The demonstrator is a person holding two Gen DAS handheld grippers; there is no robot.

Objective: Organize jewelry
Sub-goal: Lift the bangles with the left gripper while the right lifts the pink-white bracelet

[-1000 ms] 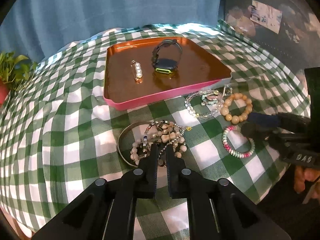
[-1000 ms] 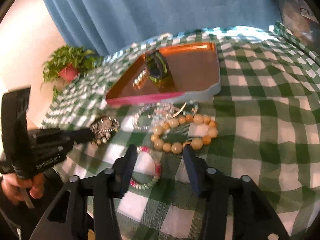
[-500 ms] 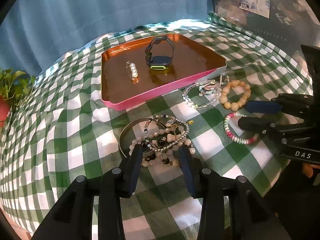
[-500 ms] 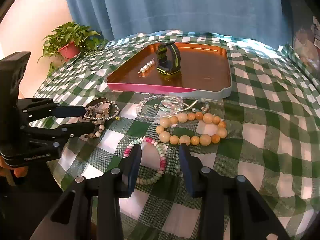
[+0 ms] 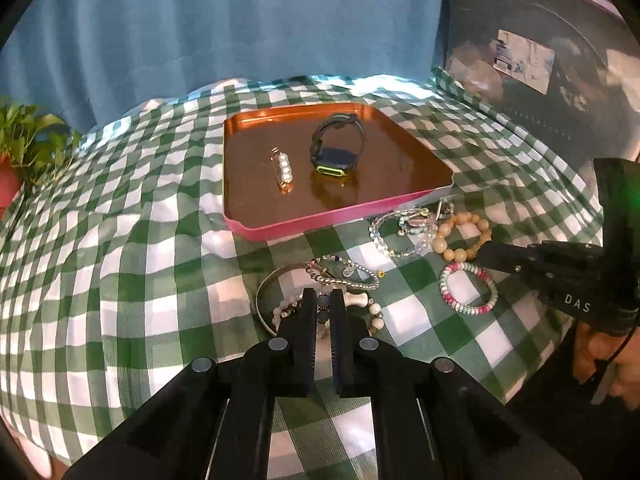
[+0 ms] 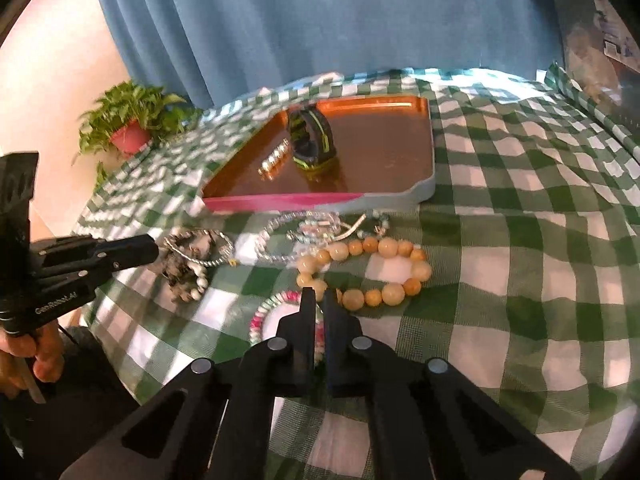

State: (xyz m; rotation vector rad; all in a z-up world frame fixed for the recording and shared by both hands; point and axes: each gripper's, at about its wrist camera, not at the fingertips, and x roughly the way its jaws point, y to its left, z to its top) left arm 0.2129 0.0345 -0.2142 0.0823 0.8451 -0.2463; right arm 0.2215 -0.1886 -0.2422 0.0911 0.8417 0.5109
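Table (image 5: 120, 280) under green-and-white checked cloth. Pink-rimmed tray (image 5: 320, 224) at frame centre. Below it: tangled bracelets and bangle (image 5: 344, 276), clear bead bracelet (image 5: 396, 236), tan bead bracelet (image 5: 460, 236), pink-and-mint bracelet (image 5: 468, 290). Potted plant (image 5: 20, 152) far left.

Bare tray floor (image 5: 392, 168) beyond watch (image 5: 338, 150)

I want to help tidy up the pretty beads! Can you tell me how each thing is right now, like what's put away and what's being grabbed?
Copper tray with pink rim: on the checked cloth, partly filled.
Black watch with green edge: in the tray, standing on edge.
Pearl clip: lying in the tray.
Left tongs: shut on the tangled bead pile.
Right tongs: shut on the pink-and-green bracelet.
Big tan bead bracelet: loose on the cloth.
Clear bead bracelet: loose on the cloth.
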